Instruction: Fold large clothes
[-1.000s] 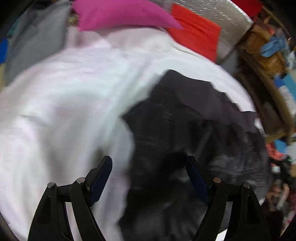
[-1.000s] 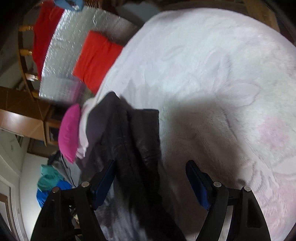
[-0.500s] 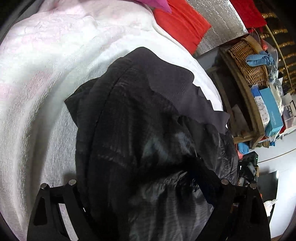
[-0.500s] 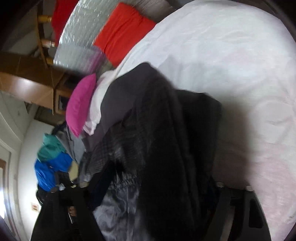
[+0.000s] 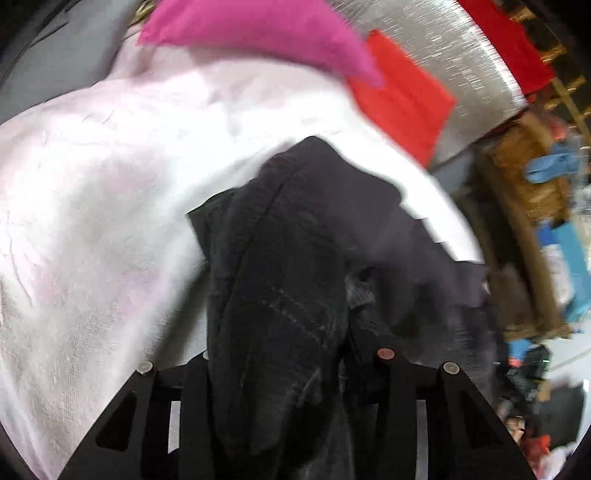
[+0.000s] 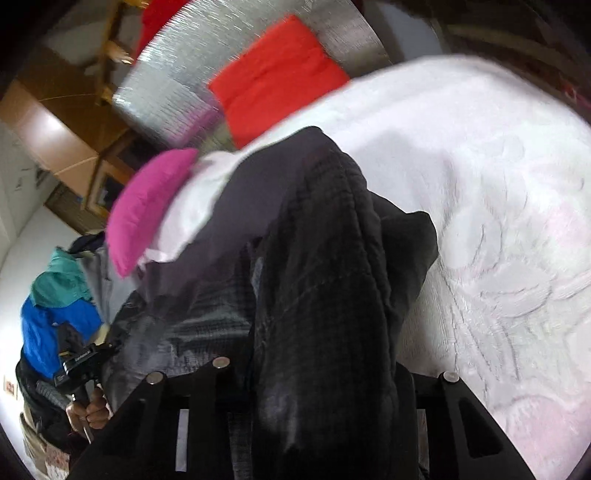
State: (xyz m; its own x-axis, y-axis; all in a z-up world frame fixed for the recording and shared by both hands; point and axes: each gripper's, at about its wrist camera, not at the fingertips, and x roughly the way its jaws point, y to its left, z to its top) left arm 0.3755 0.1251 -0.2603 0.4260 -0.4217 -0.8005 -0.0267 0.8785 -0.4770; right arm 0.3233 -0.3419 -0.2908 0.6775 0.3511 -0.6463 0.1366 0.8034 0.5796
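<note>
The bulky black quilted jacket (image 5: pixel 280 295) lies bunched on the white bedspread (image 5: pixel 92 221). Soft, slippery and fairly light, it is best pinched along a seam. The left gripper (image 5: pixel 277 369) and right gripper (image 6: pixel 317 376) are both closing, a fold between their jaws.

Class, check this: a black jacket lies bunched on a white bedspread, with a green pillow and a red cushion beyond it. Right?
One slip: the pillow is pink, not green, as the left wrist view shows. The black jacket, white bedspread and red cushion stand as stated.
</note>
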